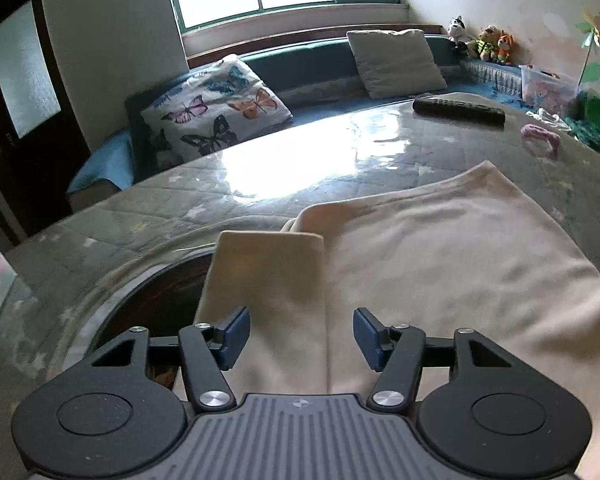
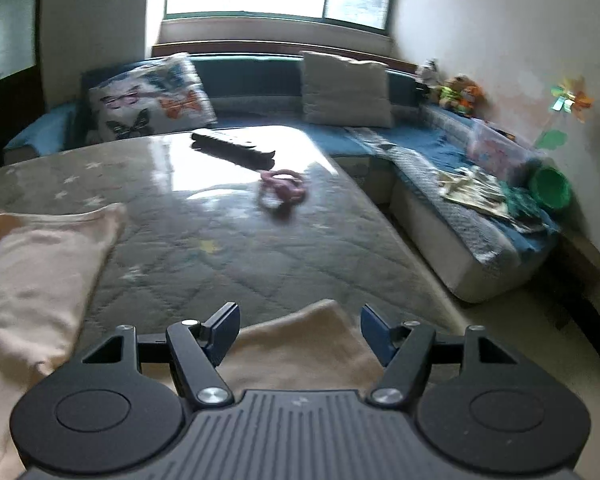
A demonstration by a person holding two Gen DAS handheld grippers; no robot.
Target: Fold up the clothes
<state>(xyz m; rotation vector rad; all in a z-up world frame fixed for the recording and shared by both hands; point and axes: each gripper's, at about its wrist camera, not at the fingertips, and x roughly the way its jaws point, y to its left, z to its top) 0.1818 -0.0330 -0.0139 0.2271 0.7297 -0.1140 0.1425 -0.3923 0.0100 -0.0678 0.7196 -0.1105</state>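
Observation:
A cream garment [image 1: 440, 248] lies spread on the glossy quilted table [image 1: 260, 168]. One sleeve [image 1: 268, 280] hangs over the table's near edge. My left gripper [image 1: 301, 338] is open, its blue pads on either side of that sleeve, just above it. In the right wrist view the garment's body [image 2: 32, 264] lies at the left and its other sleeve [image 2: 300, 344] lies near the table's front edge. My right gripper [image 2: 299, 334] is open above that sleeve, holding nothing.
A black remote [image 1: 458, 110] and a pink hair tie [image 1: 542, 140] lie on the far part of the table; both show in the right wrist view [image 2: 236, 146] [image 2: 282, 188]. A blue sofa [image 2: 440, 168] with cushions wraps the table's far and right sides.

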